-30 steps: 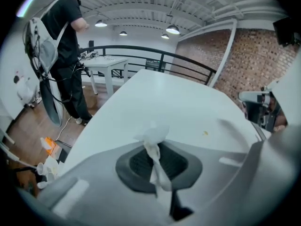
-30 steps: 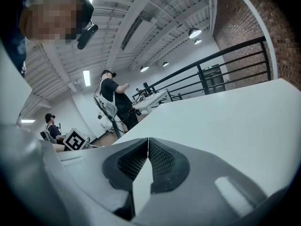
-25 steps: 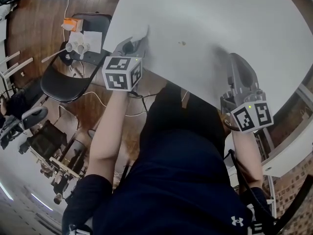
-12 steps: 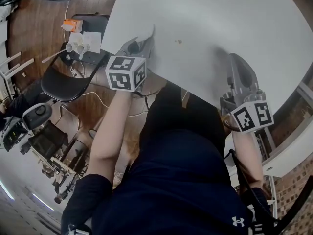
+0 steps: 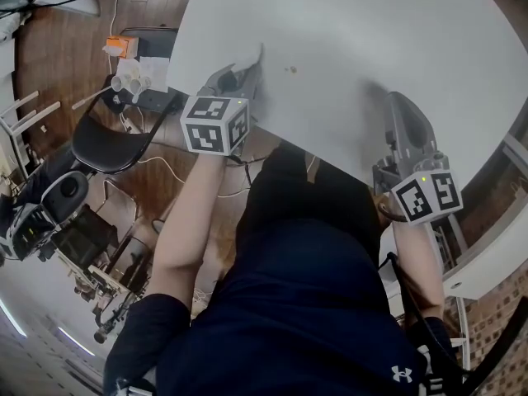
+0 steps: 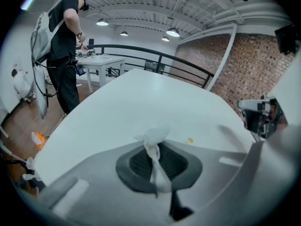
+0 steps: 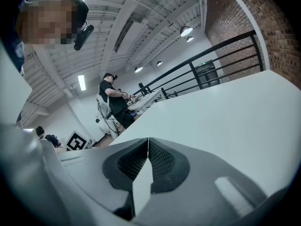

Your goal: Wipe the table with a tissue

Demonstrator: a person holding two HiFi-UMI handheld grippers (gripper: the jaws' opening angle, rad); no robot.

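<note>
Left gripper [image 5: 241,74], jaws pinched tight on a twisted white tissue [image 6: 155,135], is held at the near edge of the white table [image 5: 371,31], the tissue's bunched tip over the tabletop. A small yellowish speck [image 5: 289,69] lies just beyond it. Well apart along the same edge, the right gripper [image 7: 147,144] has its jaws together, empty.

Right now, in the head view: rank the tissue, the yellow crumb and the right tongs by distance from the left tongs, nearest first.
1. tissue: pinched in the left tongs, sticking out past their tips.
2. yellow crumb: on the table, just right of the tissue.
3. right tongs: farthest, shut and empty, at the table's near right edge.
</note>
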